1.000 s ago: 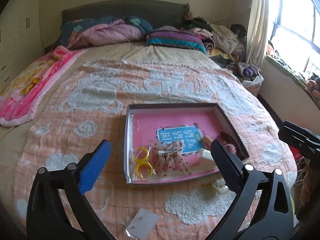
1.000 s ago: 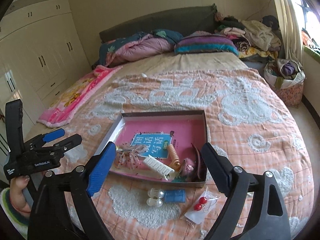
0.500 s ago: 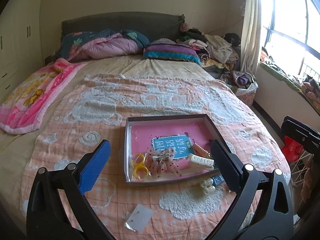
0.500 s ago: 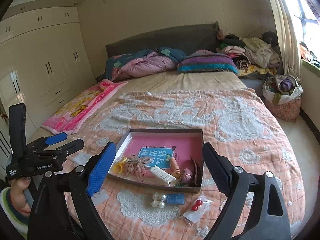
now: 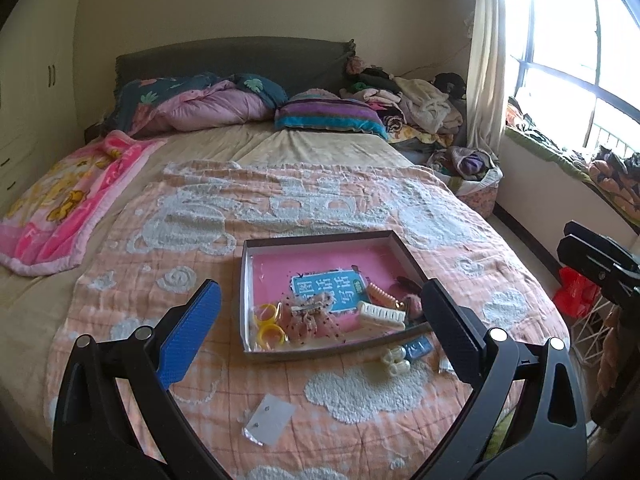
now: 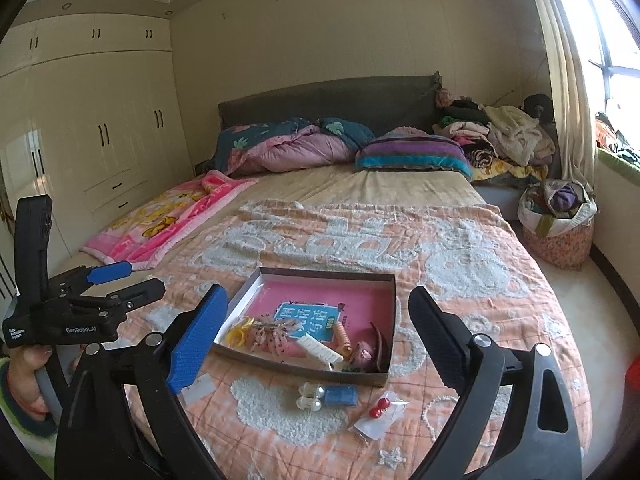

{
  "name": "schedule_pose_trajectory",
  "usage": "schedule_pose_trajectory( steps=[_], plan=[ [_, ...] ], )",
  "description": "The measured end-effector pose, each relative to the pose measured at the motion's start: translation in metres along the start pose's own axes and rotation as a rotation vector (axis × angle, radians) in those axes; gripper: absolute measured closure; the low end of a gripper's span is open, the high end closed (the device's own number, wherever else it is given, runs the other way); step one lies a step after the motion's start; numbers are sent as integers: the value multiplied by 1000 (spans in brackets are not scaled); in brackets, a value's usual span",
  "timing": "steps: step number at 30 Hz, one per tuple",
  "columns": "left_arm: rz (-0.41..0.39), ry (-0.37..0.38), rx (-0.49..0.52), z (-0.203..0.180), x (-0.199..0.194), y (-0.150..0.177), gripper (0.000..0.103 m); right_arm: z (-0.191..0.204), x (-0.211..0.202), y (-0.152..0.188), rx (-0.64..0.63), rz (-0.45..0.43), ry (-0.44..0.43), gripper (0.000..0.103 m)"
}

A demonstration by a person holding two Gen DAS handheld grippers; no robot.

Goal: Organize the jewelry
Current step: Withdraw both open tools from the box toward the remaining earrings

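We saw the box (image 5: 404,252) in the middle of both frames, on the peach blanket (image 5: 192,216), with wide bare blanket above it and at its left side. In the right wrist view the blanket edge ran down the right of the frame, and floor (image 6: 576,292) lay beyond it. Inside the box lay yellow rings (image 5: 269,330), a lace bow (image 5: 312,318), a white comb (image 5: 381,314) and an orange coil (image 6: 343,337). Below the box, on the blanket, lay a blue clip (image 6: 340,396), a bag with red beads (image 6: 378,414) and a small card (image 5: 270,418). The left gripper (image 5: 316,334) stood wide open, holding nothing, above the near blanket. The right gripper (image 6: 318,338) was also wide and empty, touching nothing.
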State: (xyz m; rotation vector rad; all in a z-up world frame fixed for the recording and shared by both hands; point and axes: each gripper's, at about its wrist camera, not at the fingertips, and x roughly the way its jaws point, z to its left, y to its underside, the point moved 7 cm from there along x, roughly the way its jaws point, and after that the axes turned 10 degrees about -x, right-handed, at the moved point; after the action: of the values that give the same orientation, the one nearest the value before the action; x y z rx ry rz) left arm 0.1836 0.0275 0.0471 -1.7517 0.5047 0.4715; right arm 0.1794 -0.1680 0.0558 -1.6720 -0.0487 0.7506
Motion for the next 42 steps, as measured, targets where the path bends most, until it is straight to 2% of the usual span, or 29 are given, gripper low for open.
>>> schedule_pose_trajectory(
  steps=[7, 25, 42],
  plan=[
    [27, -12, 3, 4, 1, 23, 10, 0, -7, 14, -9, 6, 22, 8],
    [108, -55, 33, 13, 11, 69, 9, 3, -4, 59, -34, 79, 52, 7],
    [227, -111, 39, 40, 45, 121, 9, 10, 33, 114, -67, 222, 44, 7]
  ],
)
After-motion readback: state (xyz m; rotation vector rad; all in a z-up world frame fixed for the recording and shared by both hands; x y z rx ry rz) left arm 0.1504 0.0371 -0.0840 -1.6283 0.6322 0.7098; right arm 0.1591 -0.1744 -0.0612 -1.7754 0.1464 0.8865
